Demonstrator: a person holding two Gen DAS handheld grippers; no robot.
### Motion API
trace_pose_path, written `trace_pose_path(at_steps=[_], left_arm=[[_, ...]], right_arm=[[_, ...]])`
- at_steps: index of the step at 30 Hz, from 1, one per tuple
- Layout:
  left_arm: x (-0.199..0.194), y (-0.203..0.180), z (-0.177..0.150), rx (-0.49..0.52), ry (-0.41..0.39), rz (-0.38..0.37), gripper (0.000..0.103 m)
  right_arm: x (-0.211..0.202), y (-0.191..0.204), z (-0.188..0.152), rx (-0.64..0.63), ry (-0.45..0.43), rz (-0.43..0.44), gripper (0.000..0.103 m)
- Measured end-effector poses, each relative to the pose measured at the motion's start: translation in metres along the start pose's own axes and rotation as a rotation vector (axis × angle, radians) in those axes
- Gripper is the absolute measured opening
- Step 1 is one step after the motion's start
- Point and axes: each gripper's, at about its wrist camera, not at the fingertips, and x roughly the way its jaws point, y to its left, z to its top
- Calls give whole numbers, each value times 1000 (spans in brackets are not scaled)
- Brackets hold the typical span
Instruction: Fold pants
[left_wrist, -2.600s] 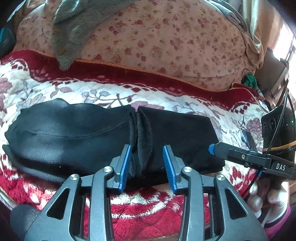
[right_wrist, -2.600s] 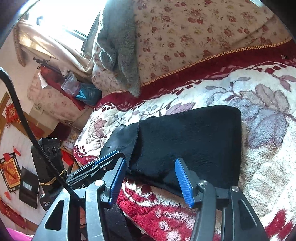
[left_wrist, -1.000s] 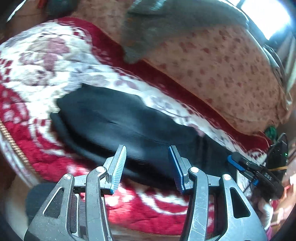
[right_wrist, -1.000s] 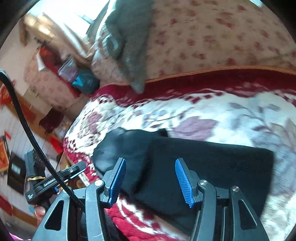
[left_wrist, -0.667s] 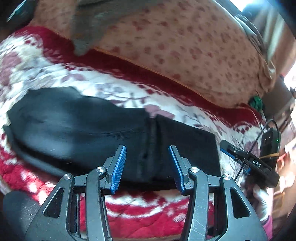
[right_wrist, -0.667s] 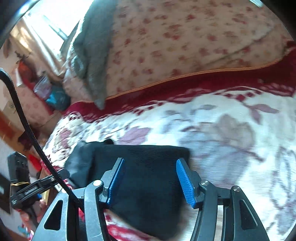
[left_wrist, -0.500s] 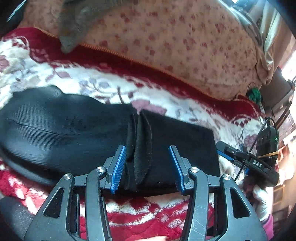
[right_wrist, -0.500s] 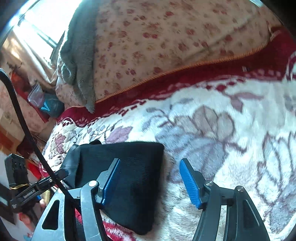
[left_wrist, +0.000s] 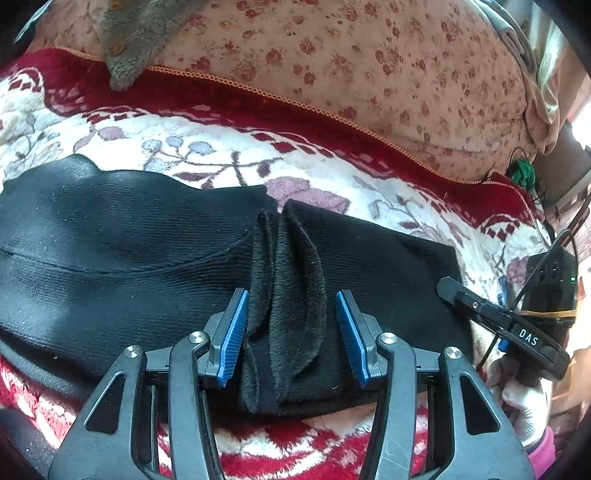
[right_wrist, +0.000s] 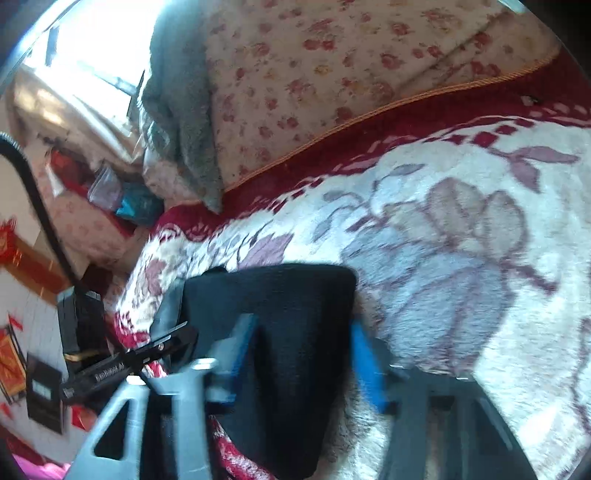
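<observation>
Black pants (left_wrist: 129, 251) lie folded into a long band on the floral blanket (left_wrist: 207, 155). A fuzzy bunched ridge (left_wrist: 291, 295) runs across their middle. My left gripper (left_wrist: 291, 332) is open, its blue pads on either side of this ridge near the front edge. My right gripper (right_wrist: 299, 354) is open over the pants' right end (right_wrist: 288, 302), and its image is blurred. The right gripper also shows in the left wrist view (left_wrist: 495, 317) at the pants' right edge. The left gripper shows in the right wrist view (right_wrist: 125, 365).
A flowered quilt roll (left_wrist: 332, 48) with a grey fleece (left_wrist: 136, 33) draped on it lies along the back. The bed's front edge (left_wrist: 295, 450) is just below the pants. Furniture and a black device (right_wrist: 77, 325) stand beyond the bed's left side.
The left gripper swung from the pants' left part back to the middle ridge and moved closer. The right gripper swung toward the pants' right end and is still moving.
</observation>
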Motion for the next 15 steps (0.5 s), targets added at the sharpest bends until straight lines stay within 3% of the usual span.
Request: trace_pose_path(at_steps=[1,2,5,11,13,15], left_arm=[[0,0,-1,7,-7,2,45],[-1,0,-1,9,-15,11,33],[-8,2,-1,2,-23,2,17],[-21,0,1,3,-72,27,14],[-14,-1,0,16,-60,89,14],[-3,4,-2,-11,-30,98,14]], right_arm=[[0,1,-1,-6,-14,2,35],[-1,0,-2,-3,-23,7,34],[-8,5,-1,-18,-36,23,27],[-19,35,2,-143,-53,-39,25],[-14,35,3,-154,-40,-85,25],[-4,31,0,-165,-16,-153,25]])
